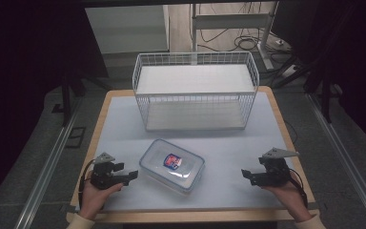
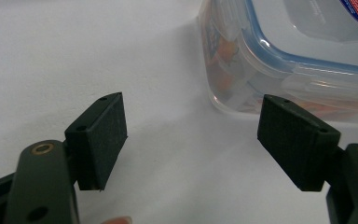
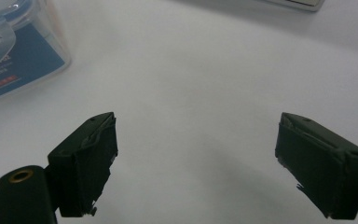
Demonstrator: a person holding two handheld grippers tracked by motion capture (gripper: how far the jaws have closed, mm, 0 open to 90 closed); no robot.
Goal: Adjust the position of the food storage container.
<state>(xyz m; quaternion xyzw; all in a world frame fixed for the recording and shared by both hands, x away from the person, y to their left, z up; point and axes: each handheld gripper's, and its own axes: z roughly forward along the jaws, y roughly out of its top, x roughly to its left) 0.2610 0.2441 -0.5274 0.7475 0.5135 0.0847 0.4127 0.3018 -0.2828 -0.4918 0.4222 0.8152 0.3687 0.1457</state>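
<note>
Flanking the lidded plastic box lying flat on the white tabletop, the left hand-held gripper and right hand-held gripper both sit with jaws apart and empty, wire basket behind.

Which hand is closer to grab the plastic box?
The left gripper looks better placed: its open jaws sit right beside the plastic box, nearly at its corner. The right gripper, also open, has a wider stretch of bare table to cross.
</note>
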